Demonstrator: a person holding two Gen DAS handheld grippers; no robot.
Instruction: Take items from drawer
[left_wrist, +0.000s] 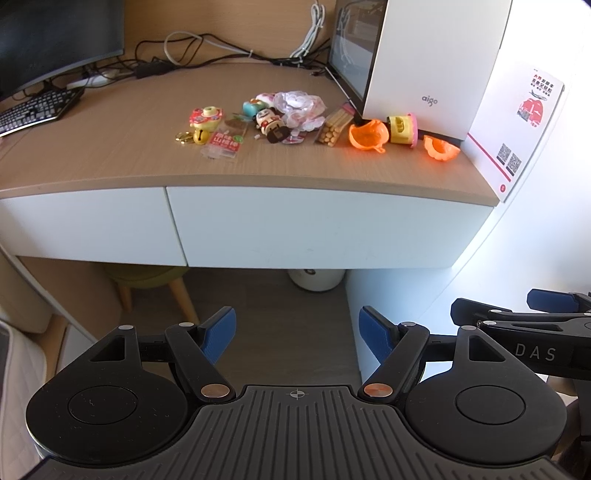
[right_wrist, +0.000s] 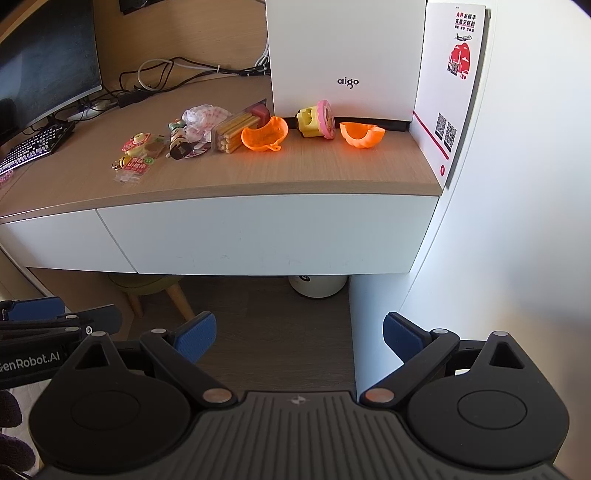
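A pale wall closes the right side of a wooden worktop (right_wrist: 258, 173) that carries a white aigo computer case (right_wrist: 343, 55), then a litter of small toys and snacks, among them two orange shell halves (right_wrist: 264, 138). Under the worktop the wide right-hand drawer (right_wrist: 266, 236) is shut, its flat white front running left to right with no handle visible. It lies ahead of and above both tongs. The right tongs (right_wrist: 299, 336) face it squarely and look nearer; the left tongs (left_wrist: 297, 330) sit beside them. Both are spread open and empty.
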